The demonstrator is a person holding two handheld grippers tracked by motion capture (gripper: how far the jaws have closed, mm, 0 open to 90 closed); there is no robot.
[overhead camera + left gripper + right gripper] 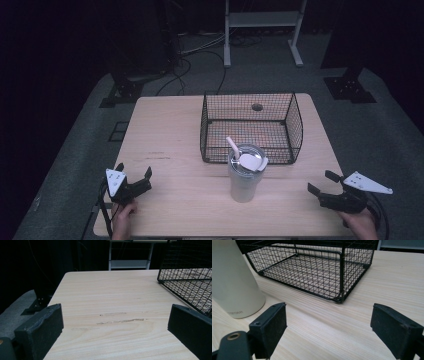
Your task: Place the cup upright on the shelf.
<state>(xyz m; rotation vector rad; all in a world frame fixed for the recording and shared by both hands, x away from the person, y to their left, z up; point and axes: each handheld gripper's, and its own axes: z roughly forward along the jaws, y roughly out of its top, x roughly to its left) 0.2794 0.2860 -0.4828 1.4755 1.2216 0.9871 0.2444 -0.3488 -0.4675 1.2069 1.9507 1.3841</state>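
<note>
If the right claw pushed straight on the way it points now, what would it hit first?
Probably the wire basket: its near corner sits dead ahead between the right claw's open jaws. The cream tumbler stands off to the side, likely missed.

Left claw (134, 176) held low with jaws spread, right claw (320, 182) likewise wide apart

Near the base of the pale tumbler (234, 277), in the right gripper view, stands a short line of faint grey lettering. It is too small and blurred to make out with certainty. No other writing, number or sign near the tumbler can be read.
</note>
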